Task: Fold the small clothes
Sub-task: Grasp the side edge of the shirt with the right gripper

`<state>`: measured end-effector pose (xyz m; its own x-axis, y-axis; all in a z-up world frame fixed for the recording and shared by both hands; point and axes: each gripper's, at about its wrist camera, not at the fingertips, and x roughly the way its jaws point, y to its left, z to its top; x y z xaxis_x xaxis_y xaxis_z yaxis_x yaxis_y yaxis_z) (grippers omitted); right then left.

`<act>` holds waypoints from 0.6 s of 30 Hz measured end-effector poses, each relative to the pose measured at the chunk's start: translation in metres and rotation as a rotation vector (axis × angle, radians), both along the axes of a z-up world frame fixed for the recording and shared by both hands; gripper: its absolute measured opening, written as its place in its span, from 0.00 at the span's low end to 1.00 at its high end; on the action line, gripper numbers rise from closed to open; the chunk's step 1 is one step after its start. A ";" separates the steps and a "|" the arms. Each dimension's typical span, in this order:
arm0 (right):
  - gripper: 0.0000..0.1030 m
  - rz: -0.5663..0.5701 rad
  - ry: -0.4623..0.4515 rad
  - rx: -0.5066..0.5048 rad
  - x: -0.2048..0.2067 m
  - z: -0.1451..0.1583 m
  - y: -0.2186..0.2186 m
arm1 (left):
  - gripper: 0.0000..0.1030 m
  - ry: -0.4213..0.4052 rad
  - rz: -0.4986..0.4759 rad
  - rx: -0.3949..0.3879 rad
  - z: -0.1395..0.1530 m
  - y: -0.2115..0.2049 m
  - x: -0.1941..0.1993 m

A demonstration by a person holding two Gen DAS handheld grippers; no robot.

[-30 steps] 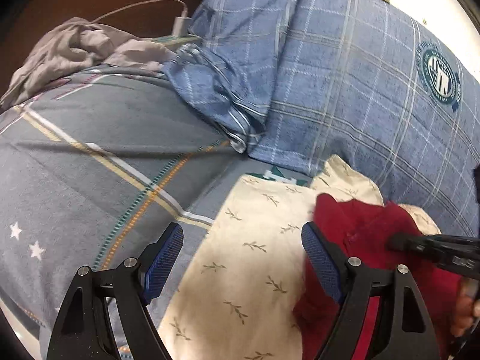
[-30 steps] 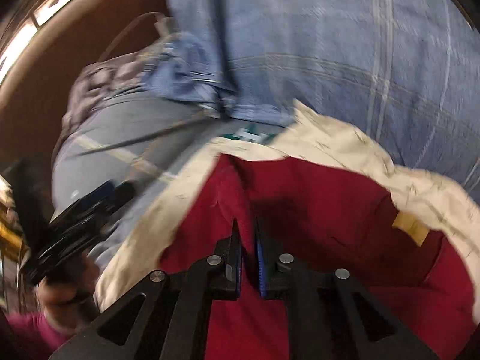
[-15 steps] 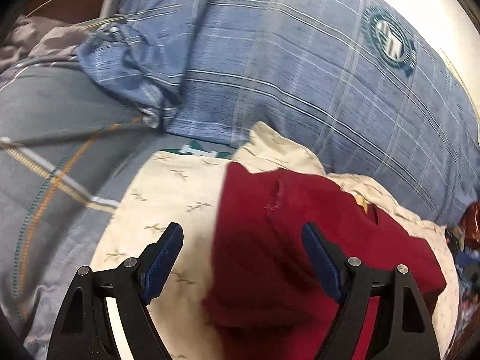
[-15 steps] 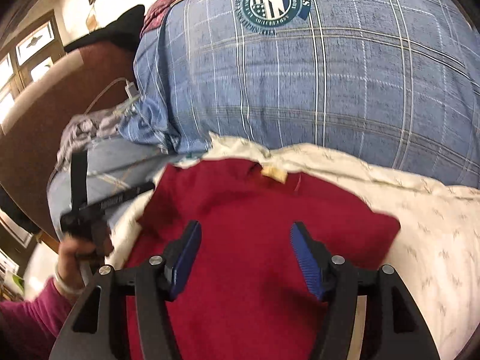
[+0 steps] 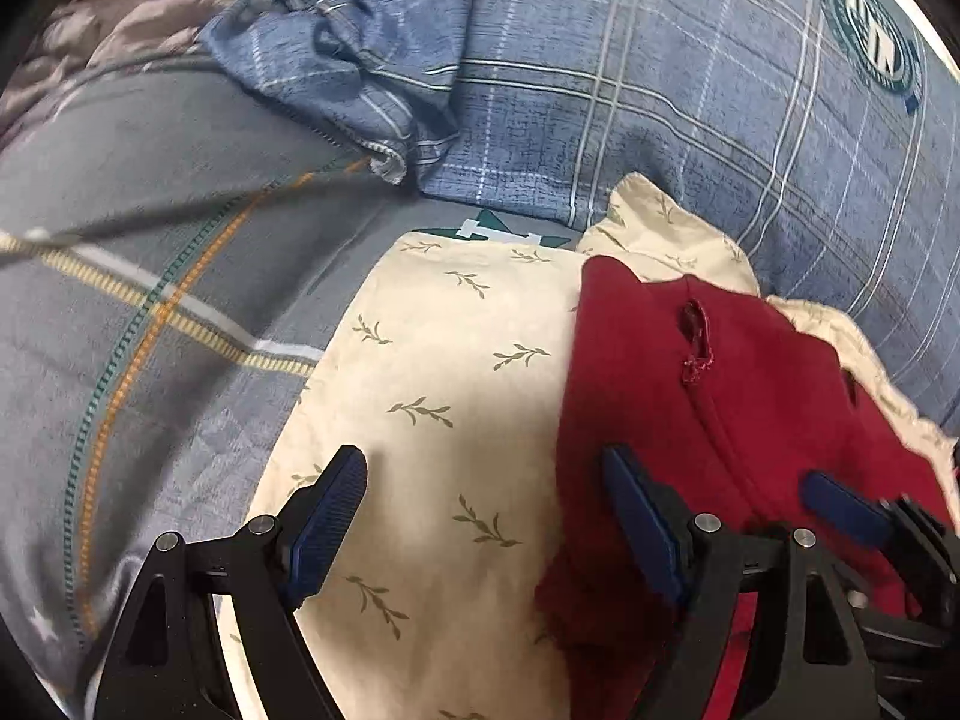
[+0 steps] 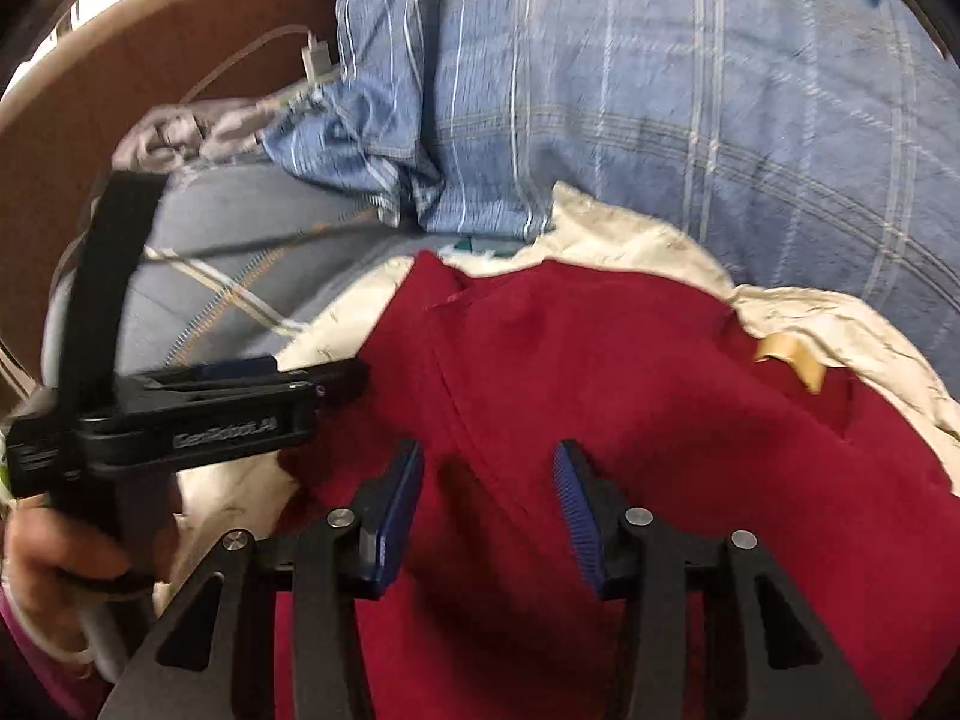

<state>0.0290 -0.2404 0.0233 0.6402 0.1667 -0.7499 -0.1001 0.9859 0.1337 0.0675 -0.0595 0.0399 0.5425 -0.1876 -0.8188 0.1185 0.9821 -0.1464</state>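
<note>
A dark red garment (image 5: pixel 708 396) lies on a cream cloth with a leaf print (image 5: pixel 456 372) on the bed. It also fills the lower part of the right wrist view (image 6: pixel 600 396), with a tan label (image 6: pixel 792 357) near its neck. My left gripper (image 5: pixel 483 474) is open, low over the cream cloth at the garment's left edge. My right gripper (image 6: pixel 489 474) is open just above the red garment. The left gripper shows in the right wrist view (image 6: pixel 252 384) at the garment's left edge; a right finger (image 5: pixel 840 507) shows in the left wrist view.
A blue plaid pillow (image 5: pixel 690 90) with a round badge (image 5: pixel 873 48) lies behind the cloth. The grey striped bedsheet (image 5: pixel 150 252) spreads to the left. A white charger and cable (image 6: pixel 312 57) rest near a brown headboard (image 6: pixel 120 108). Crumpled grey fabric (image 6: pixel 180 132) sits beside it.
My right gripper opened and let go of the red garment, which now lies spread on the cream cloth. Both grippers have dropped closer to the garment; the left moved back toward its left edge.
</note>
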 end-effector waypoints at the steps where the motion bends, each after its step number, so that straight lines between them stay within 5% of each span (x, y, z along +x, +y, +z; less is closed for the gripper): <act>1: 0.44 0.003 0.001 -0.020 0.003 -0.003 0.002 | 0.78 -0.004 -0.006 0.016 0.000 -0.003 0.001; 2: 0.43 0.005 -0.003 -0.036 0.004 -0.004 0.003 | 0.78 -0.006 -0.010 0.023 -0.001 -0.005 0.003; 6: 0.13 -0.009 0.014 0.001 0.007 -0.007 -0.006 | 0.78 0.004 -0.015 -0.014 0.000 -0.006 -0.005; 13: 0.07 -0.026 -0.025 0.150 -0.021 0.023 -0.022 | 0.77 -0.058 0.021 -0.154 0.023 0.022 -0.014; 18: 0.16 0.010 -0.008 0.104 -0.033 0.015 0.004 | 0.77 -0.111 0.049 -0.272 0.033 0.042 -0.022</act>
<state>-0.0040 -0.2366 0.0379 0.6439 0.2500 -0.7232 -0.1112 0.9657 0.2348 0.0453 -0.0180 0.0730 0.6400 -0.3632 -0.6771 0.1021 0.9136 -0.3936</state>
